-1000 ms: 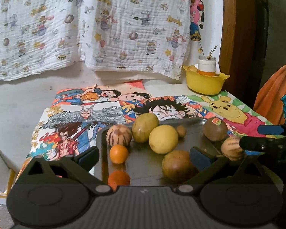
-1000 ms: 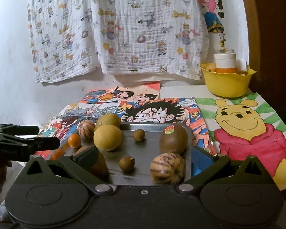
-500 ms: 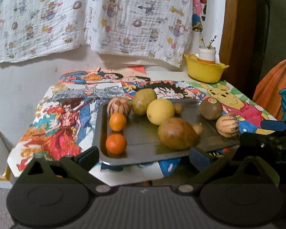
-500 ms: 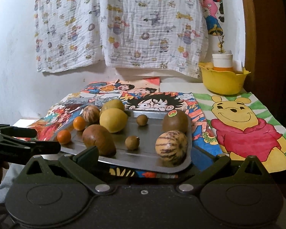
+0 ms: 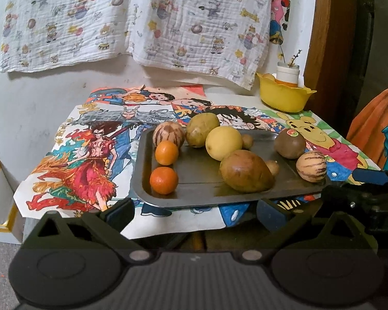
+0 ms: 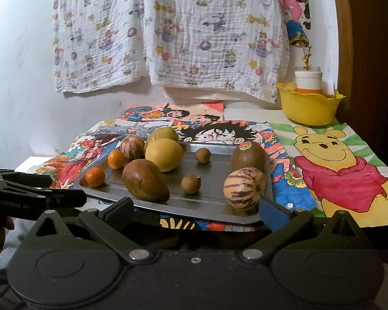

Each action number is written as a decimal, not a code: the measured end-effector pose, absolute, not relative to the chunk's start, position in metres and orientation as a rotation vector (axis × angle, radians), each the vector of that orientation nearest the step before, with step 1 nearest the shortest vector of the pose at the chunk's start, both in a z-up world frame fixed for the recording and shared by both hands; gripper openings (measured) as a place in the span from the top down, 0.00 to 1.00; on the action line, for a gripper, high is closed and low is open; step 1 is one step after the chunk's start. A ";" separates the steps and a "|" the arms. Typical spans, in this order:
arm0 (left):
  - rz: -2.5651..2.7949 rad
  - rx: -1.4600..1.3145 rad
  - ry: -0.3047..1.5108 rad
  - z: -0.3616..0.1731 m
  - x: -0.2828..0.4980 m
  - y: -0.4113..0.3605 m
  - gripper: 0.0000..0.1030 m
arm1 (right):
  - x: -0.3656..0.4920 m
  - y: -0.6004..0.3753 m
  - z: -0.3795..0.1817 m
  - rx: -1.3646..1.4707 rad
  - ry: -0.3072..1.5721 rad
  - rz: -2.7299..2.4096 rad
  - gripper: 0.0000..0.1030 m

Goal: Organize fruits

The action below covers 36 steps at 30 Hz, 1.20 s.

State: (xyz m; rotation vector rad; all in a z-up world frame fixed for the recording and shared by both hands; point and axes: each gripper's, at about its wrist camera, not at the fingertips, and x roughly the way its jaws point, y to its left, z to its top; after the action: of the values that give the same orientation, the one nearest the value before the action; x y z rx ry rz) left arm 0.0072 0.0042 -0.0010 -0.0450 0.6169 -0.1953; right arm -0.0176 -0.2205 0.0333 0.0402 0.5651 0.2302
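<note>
Left wrist view: my left gripper (image 5: 195, 213) spread wide, empty, hanging off near table edge; my right gripper (image 6: 196, 208) likewise apart, empty. Fruits all on steel tray (image 5: 194, 180): two oranges (image 5: 164, 180) side by side at left, striped melon (image 6: 245, 189) at near right corner, brown mango (image 6: 144, 180) middle. Fits unsorted or finished layout. Any grasp: round fruit rolls, so close gently across widest part.

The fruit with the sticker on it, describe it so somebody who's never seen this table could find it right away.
Start at the metal tray on the cartoon-covered table. At its far right corner, nearest the bear drawing, sits a round brown fruit, just behind a striped melon. It alone wears a small red and green sticker on top.
</note>
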 end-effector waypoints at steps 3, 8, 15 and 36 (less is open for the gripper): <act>-0.195 -0.039 0.615 -0.001 0.007 0.003 0.00 | -0.018 -0.221 0.033 0.047 0.565 0.227 0.01; -0.190 -0.044 0.614 0.000 0.007 0.004 0.00 | -0.017 -0.223 0.033 0.051 0.570 0.227 0.01; -0.190 -0.044 0.612 0.000 0.007 0.005 0.00 | -0.016 -0.222 0.032 0.051 0.572 0.227 0.01; -0.191 -0.040 0.608 0.000 0.005 0.004 0.00 | -0.016 -0.221 0.032 0.050 0.573 0.225 0.01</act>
State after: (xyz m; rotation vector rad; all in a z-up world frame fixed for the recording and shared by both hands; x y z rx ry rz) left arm 0.0053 0.0041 0.0002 -0.0403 0.6079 -0.1909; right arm -0.0161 -0.2210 0.0322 0.0500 0.5731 0.2255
